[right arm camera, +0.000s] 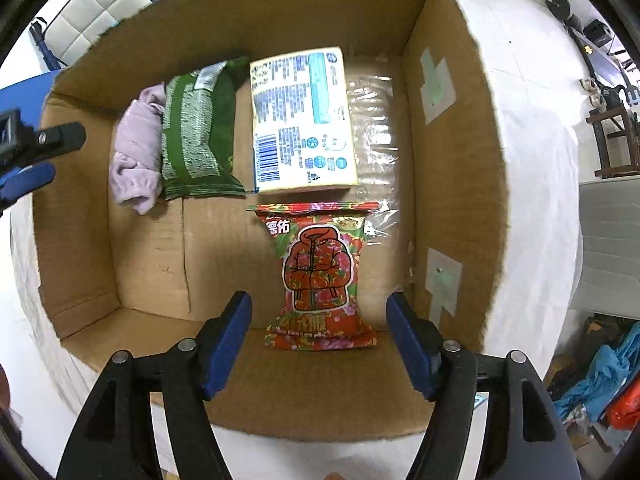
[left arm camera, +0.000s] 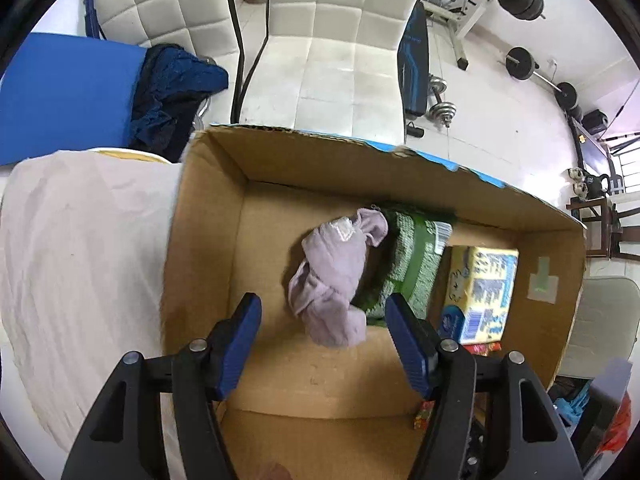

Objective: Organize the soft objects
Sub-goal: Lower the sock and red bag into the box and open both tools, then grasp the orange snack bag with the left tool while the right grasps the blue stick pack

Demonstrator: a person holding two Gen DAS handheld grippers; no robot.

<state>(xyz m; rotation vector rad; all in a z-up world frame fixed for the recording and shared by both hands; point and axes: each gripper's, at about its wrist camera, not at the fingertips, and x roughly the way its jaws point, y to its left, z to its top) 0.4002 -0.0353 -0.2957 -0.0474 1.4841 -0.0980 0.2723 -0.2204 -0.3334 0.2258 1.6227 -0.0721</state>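
Observation:
A cardboard box (left arm camera: 208, 240) (right arm camera: 452, 184) holds a crumpled lilac cloth (left arm camera: 334, 276) (right arm camera: 138, 148), a green soft pack (left arm camera: 412, 264) (right arm camera: 196, 132), a yellow-edged tissue pack (left arm camera: 482, 292) (right arm camera: 304, 120) and a red flowered pack (right arm camera: 320, 276). My left gripper (left arm camera: 323, 312) is open above the box, its fingers either side of the lilac cloth and not touching it. My right gripper (right arm camera: 319, 312) is open above the red pack, empty. The left gripper also shows at the left edge of the right wrist view (right arm camera: 28, 160).
The box stands on a white cloth-covered surface (left arm camera: 80, 264). A dark blue garment (left arm camera: 172, 92) lies on a blue mat (left arm camera: 68, 92) behind it. White padded chairs (left arm camera: 340, 60) and gym weights (left arm camera: 520, 64) stand beyond. Clear plastic wrap (right arm camera: 372, 120) lies in the box.

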